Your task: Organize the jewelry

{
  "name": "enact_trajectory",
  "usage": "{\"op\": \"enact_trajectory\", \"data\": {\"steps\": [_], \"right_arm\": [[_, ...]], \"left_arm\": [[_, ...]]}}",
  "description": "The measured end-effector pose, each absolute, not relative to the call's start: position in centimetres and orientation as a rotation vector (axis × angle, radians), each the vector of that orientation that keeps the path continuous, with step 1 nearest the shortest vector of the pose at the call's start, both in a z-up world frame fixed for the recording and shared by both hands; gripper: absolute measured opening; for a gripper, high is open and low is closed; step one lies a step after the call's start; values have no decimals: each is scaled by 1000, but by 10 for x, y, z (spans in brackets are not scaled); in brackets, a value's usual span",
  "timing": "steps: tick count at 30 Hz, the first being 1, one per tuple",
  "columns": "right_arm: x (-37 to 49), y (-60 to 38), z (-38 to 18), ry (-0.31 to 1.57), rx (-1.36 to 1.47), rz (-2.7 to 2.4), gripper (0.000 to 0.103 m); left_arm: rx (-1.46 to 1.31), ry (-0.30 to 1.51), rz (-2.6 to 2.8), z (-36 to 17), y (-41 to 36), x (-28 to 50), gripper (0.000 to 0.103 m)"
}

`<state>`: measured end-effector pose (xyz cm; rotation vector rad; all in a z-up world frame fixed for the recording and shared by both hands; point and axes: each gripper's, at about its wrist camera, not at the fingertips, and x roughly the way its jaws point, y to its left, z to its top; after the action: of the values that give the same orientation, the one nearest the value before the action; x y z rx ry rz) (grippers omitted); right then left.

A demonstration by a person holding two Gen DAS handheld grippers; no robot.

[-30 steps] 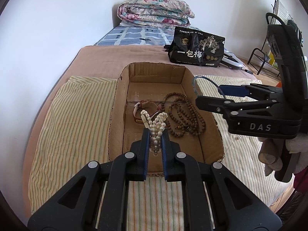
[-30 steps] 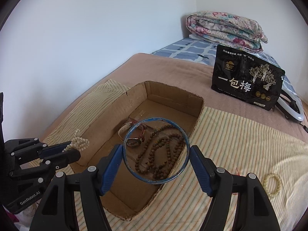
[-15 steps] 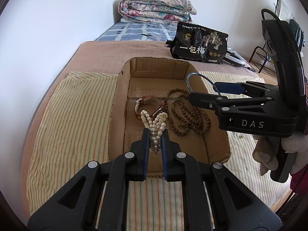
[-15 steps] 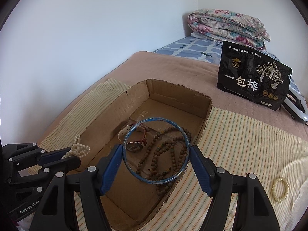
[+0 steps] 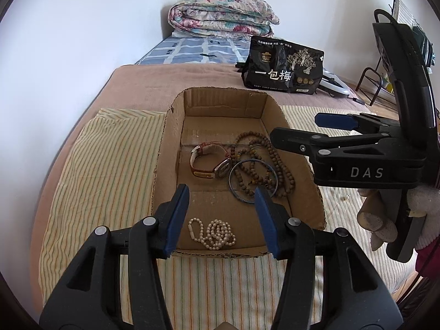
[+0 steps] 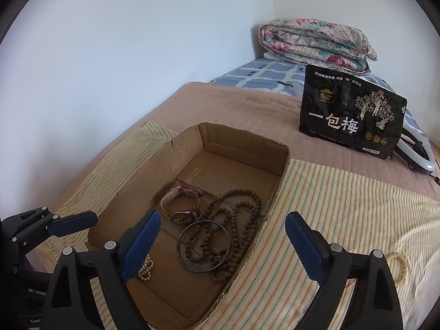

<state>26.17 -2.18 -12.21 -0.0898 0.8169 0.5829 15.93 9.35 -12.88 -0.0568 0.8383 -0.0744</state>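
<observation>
now both tongs (image 5: 222, 217) (image 6: 222, 243) are opening, empty, above the box rim (image 5: 220, 254).

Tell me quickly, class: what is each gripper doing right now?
Left gripper: jaws opening, empty; pearl bracelet lies in the box below.
Right gripper: jaws opening, empty; blue bangle lies in the box.

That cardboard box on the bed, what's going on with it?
A person is sorting jewelry into the cardboard box with a gripper in each hand. The left gripper is opening above the pearl strand, and the right gripper is opening above the blue bangle. Both pieces lie in the box. A pale bracelet waits on the striped cloth.
</observation>
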Motion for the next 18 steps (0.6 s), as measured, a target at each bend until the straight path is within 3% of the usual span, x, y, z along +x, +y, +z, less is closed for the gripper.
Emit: {"op": "enact_trajectory", "data": {"steps": [18], "right_arm": [[253, -31, -110, 794, -96, 574, 93]], "left_arm": [[-44, 816, -74, -118, 88, 151, 51]]}}
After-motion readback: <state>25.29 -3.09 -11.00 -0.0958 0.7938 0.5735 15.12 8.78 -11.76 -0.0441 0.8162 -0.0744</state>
